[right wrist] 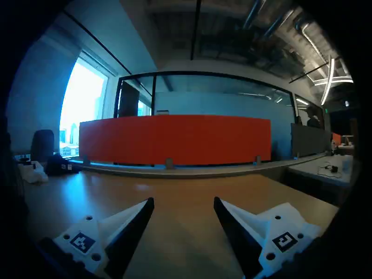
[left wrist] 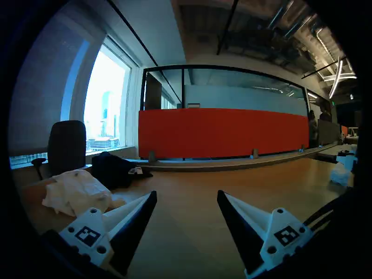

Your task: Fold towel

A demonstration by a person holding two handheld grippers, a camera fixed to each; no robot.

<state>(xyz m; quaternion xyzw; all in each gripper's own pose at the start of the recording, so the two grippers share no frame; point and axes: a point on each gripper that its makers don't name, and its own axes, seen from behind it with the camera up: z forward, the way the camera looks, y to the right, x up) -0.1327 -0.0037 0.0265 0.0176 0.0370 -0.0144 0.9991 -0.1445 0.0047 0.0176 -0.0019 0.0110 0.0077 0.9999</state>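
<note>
A crumpled white towel [left wrist: 76, 191] lies on the wooden table [left wrist: 209, 204] at the left in the left gripper view, just beyond my left finger. My left gripper [left wrist: 187, 195] is open above the bare tabletop, with nothing between its fingers. In the right gripper view the white towel [right wrist: 33, 172] is small and far off at the left edge. My right gripper [right wrist: 183, 201] is open too, low over the wooden table [right wrist: 186, 209], and holds nothing.
A dark bundle [left wrist: 114, 169] lies behind the towel, near a black office chair [left wrist: 66, 146] by the window. An orange divider panel [left wrist: 223, 132] runs along the table's far edge. Pale objects [left wrist: 342, 169] sit at the far right.
</note>
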